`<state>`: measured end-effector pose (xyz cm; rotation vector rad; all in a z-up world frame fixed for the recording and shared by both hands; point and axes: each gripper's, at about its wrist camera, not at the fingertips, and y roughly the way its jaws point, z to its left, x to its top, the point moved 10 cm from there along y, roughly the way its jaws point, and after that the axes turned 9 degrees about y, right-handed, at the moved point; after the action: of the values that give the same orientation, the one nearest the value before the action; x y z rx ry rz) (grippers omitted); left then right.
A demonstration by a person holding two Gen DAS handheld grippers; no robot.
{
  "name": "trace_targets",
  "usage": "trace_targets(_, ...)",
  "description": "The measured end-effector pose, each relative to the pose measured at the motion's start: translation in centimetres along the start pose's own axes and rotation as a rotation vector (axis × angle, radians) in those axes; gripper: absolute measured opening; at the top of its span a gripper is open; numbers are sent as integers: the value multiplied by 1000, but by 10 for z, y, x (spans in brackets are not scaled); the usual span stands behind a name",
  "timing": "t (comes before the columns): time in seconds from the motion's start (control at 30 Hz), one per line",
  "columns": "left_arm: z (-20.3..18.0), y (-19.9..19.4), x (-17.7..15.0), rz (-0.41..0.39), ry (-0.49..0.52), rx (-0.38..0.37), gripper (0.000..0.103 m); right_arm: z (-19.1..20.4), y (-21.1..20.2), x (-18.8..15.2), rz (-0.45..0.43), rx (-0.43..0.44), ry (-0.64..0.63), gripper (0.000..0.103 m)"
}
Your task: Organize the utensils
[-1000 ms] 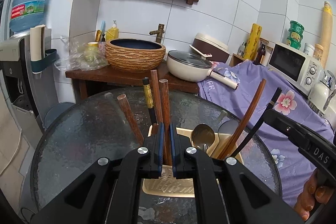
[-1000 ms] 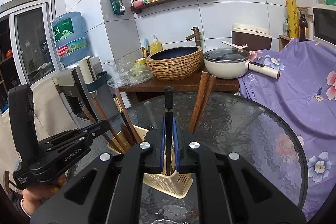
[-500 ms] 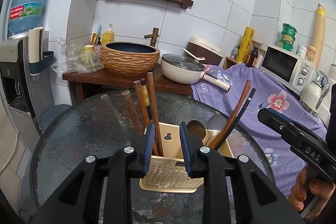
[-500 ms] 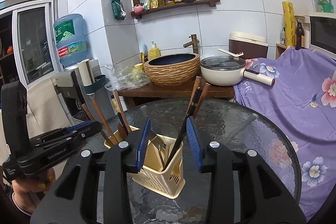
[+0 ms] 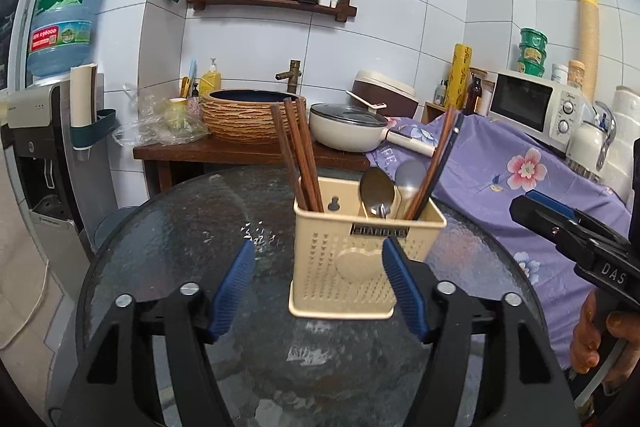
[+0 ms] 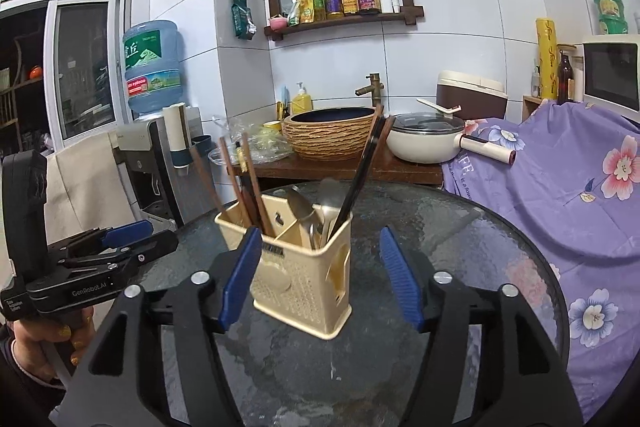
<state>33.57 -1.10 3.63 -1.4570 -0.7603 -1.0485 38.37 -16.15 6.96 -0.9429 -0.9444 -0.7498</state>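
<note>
Chopsticks (image 5: 298, 155) upright in holder (image 5: 360, 259), tips leaning left.

"DAS" on right gripper (image 5: 524, 209); "GenRobot.AI" on left gripper (image 6: 160, 241).

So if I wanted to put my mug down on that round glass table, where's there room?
Almost anywhere: the glass table is bare left of the cream utensil holder, and also between the holder and the purple flowered cloth. The crowded spot is the wooden counter behind, packed with a basin, pan and bags.
</note>
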Motion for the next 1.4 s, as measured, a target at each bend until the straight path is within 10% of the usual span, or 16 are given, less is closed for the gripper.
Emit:
trace_targets(0.27, -17, -40, -53, -31, 57, 40, 96, 9, -38, -63, -21, -15, -38, 89)
trace_targets(1.4, -37, -196, -152, -101, 48, 162, 96, 78, -203, -174, -121, 48, -75, 97)
